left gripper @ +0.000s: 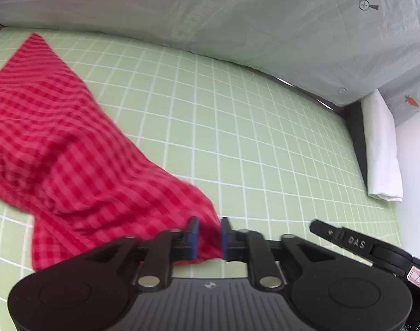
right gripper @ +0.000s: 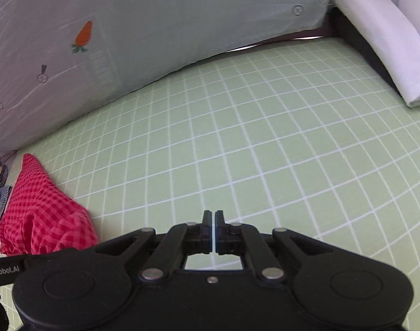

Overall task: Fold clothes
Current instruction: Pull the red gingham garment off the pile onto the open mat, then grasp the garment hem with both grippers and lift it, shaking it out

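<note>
The red checked garment (left gripper: pixel 80 149) lies bunched on the green grid bedsheet (left gripper: pixel 237 138), trailing from about ten o'clock in the left wrist view down to the left hand-held gripper (left gripper: pixel 210 237), whose blue pads are closed on one end of the cloth. In the right wrist view the same garment sits at eight o'clock, well apart from the right hand-held gripper (right gripper: pixel 213 230), whose fingers are pressed together with nothing between them. The step in hand looks like drawing the garment out to spread it. Next, the right one would likely need to open and take a second corner. A carrot-print quilt (left gripper: pixel 265 27) lies at twelve o'clock.
</note>
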